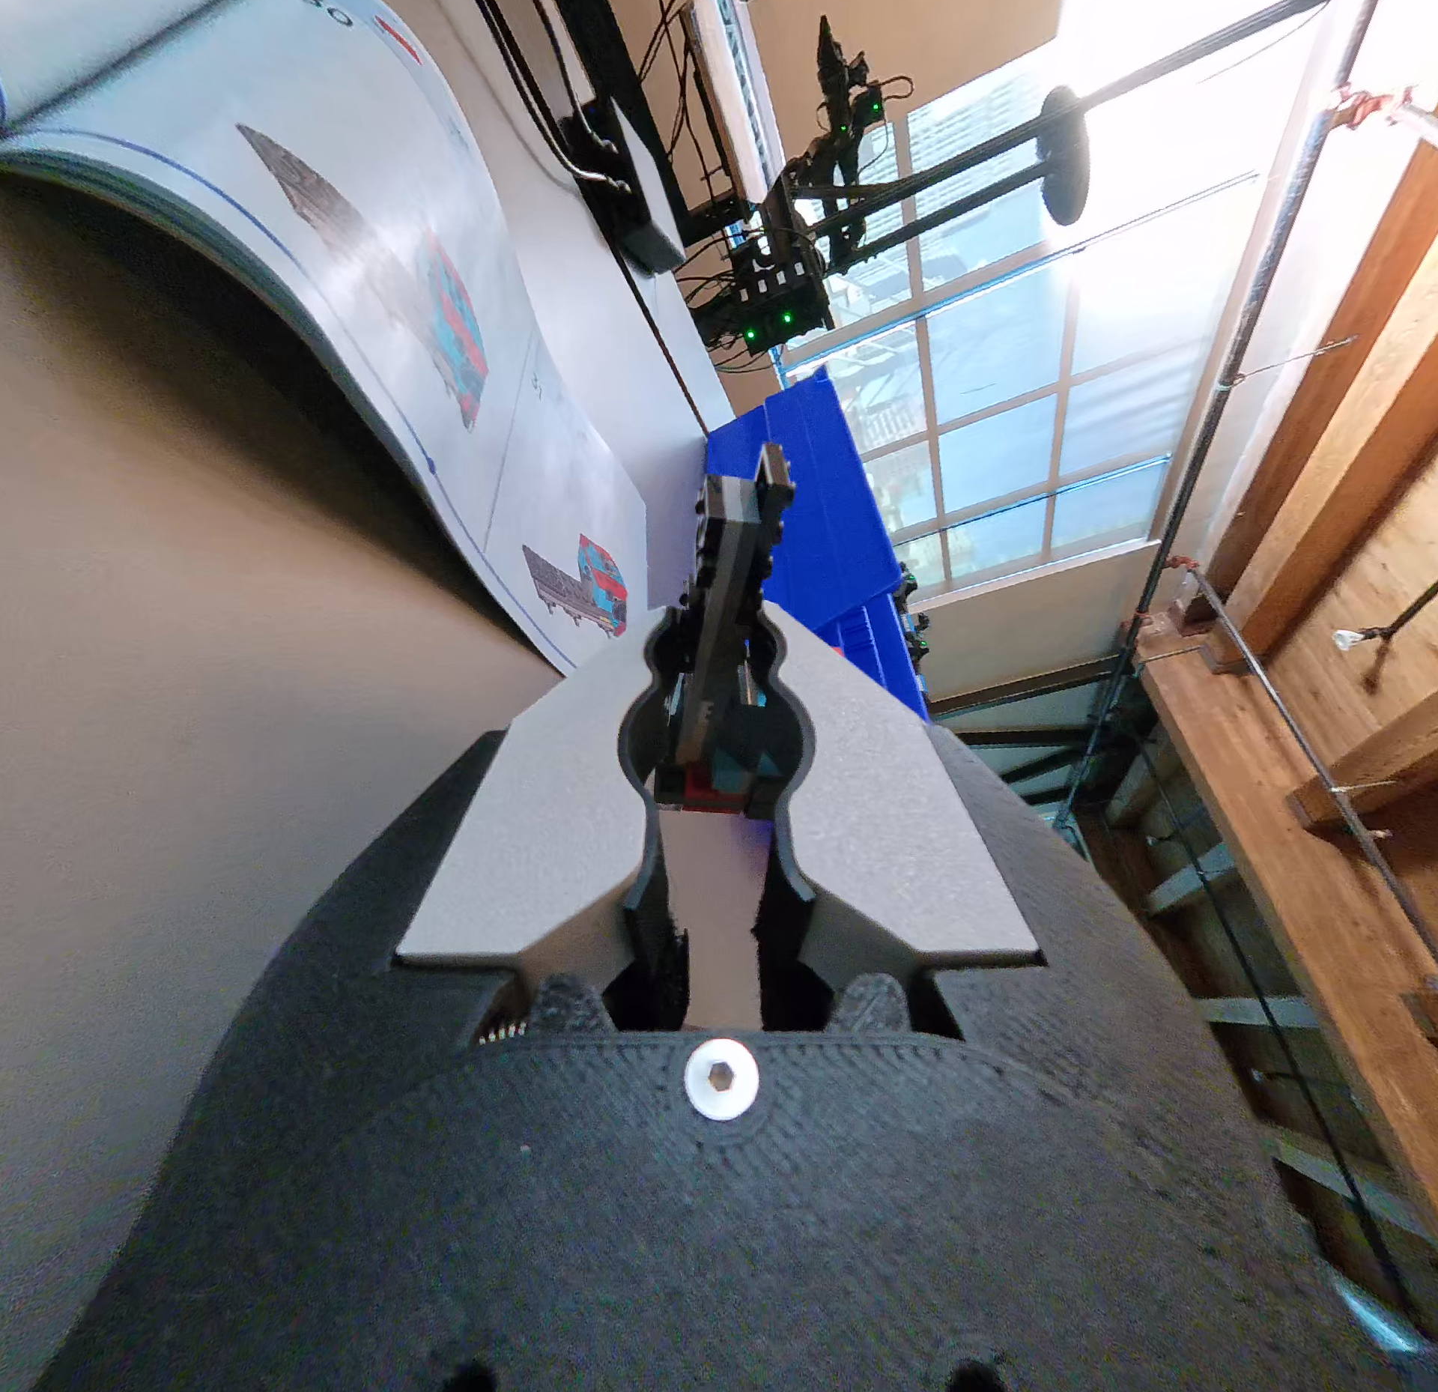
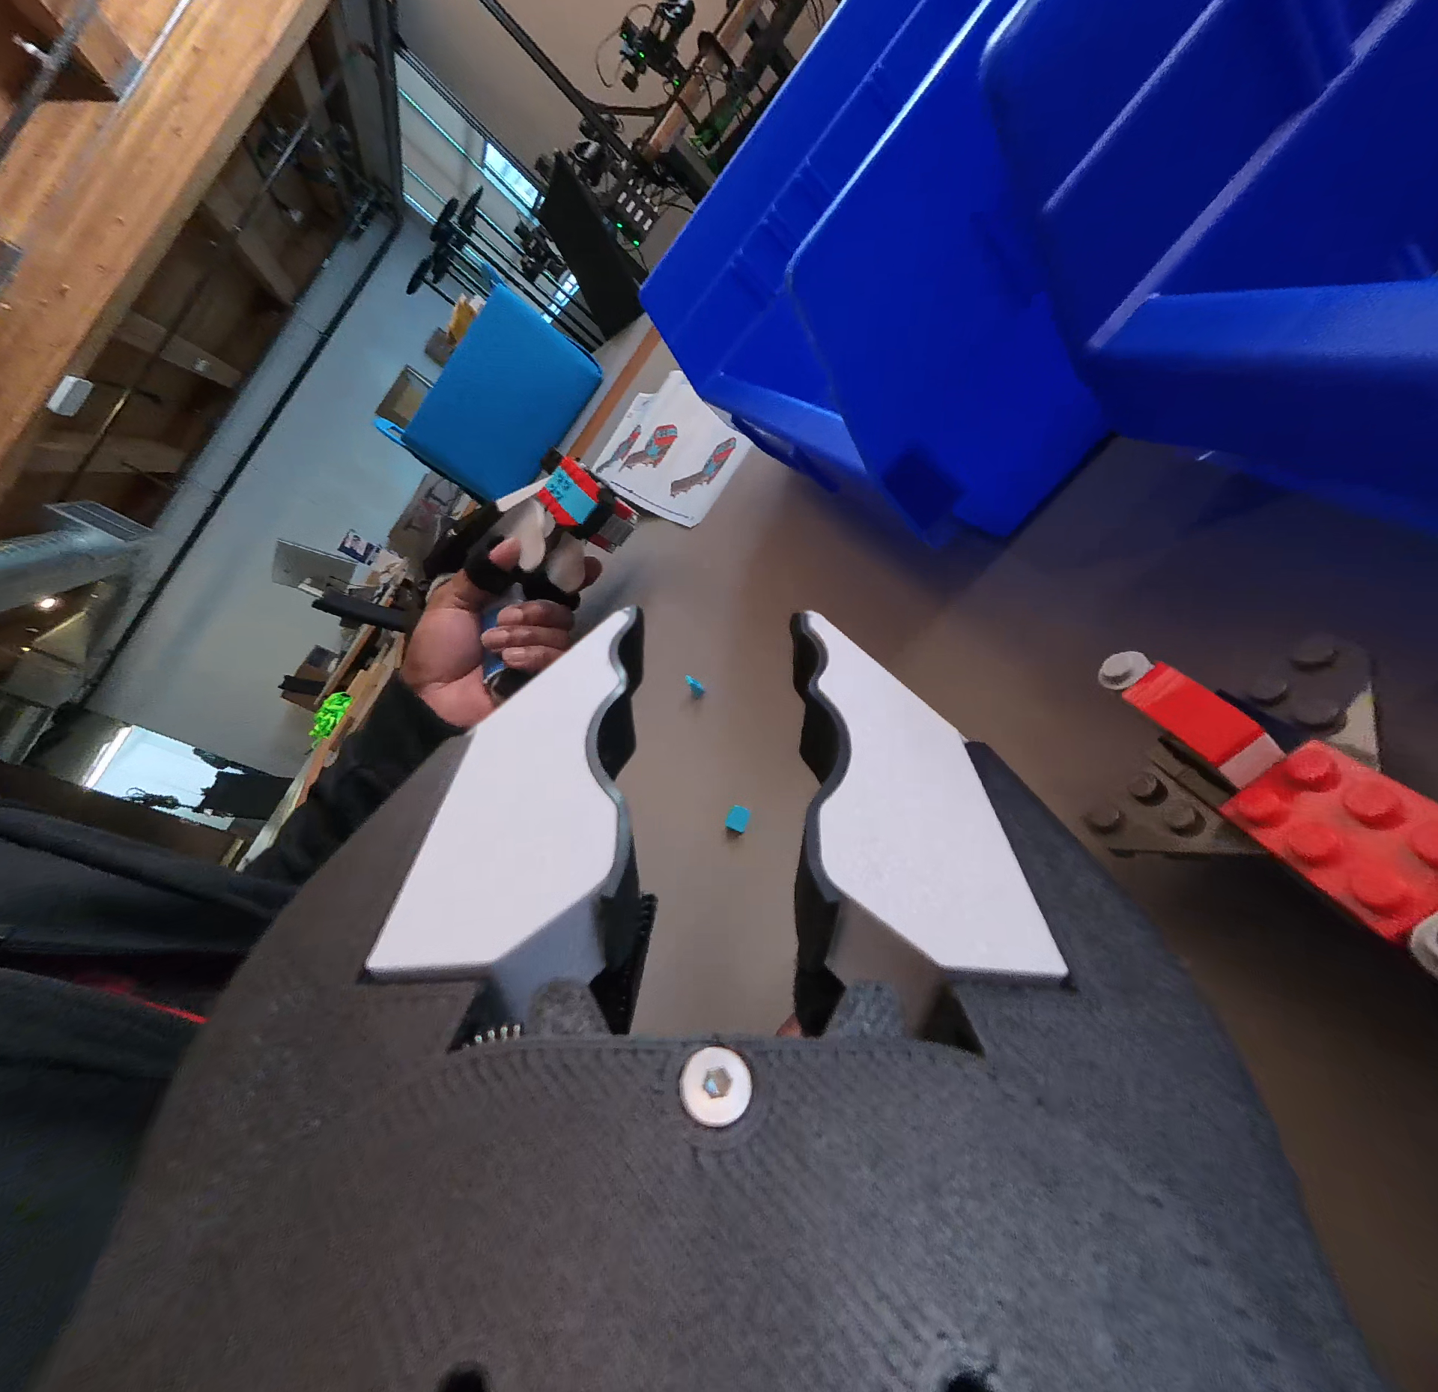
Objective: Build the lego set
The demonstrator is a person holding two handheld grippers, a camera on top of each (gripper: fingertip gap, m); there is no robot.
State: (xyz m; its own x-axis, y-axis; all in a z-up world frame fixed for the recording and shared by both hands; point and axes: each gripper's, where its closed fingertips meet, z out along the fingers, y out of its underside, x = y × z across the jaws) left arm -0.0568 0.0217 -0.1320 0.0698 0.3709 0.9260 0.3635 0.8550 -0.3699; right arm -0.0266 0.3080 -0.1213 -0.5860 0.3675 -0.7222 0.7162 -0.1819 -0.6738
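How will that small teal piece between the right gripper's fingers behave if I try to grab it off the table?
The small teal piece looks tiny and hard, so it is probably very light and may skid on the smooth table if nudged. The open right gripper has far wider fingers, so the piece could easily twist or pop out.

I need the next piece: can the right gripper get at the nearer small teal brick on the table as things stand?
Probably yes. The right gripper is open and empty, and the teal brick lies loose on bare table between its fingers.
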